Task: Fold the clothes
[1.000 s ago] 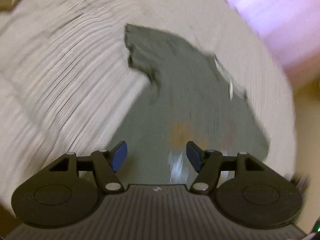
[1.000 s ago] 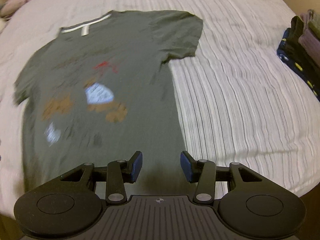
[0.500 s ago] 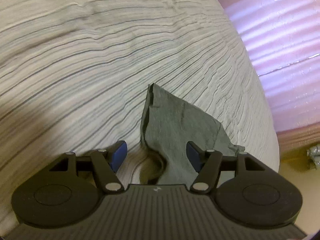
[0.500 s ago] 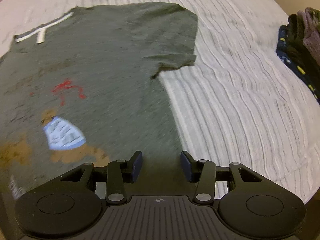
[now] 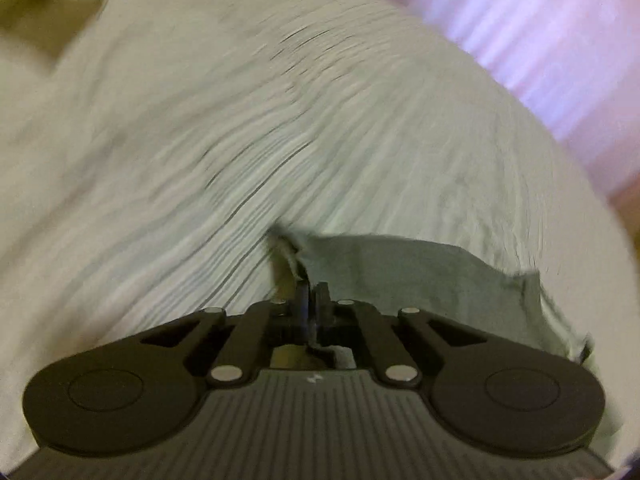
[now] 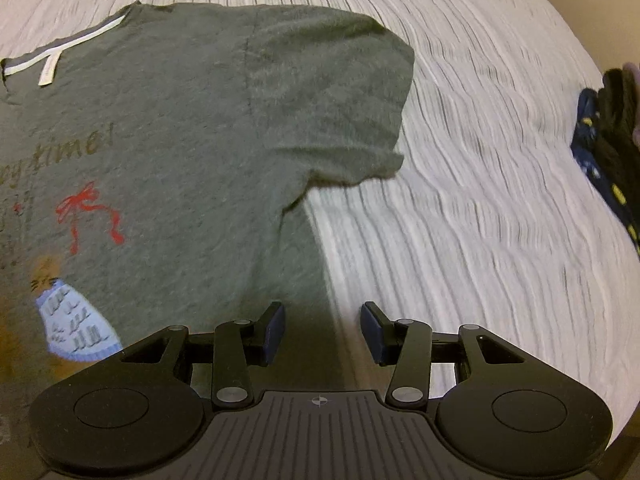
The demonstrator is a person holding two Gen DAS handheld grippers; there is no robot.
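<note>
Folding barely begun: one corner pinched, nothing turned over yet.

Grey T-shirt (image 6: pixel 180 152) spread face up on the striped bedspread (image 6: pixel 480 220), collar to the far side, right sleeve (image 6: pixel 332 92) flat and unfolded. Left gripper (image 5: pixel 311 300) just snapped closed, clenched on a grey edge of the shirt (image 5: pixel 400 272) at its left side. Right gripper (image 6: pixel 323 330) released, fingers apart, straddling the shirt's right edge without pressing it. Left to do, by judgement: grasp the right side, fold sleeves and body in. Dark stack of clothes (image 6: pixel 608 148) waiting at far right.
</note>
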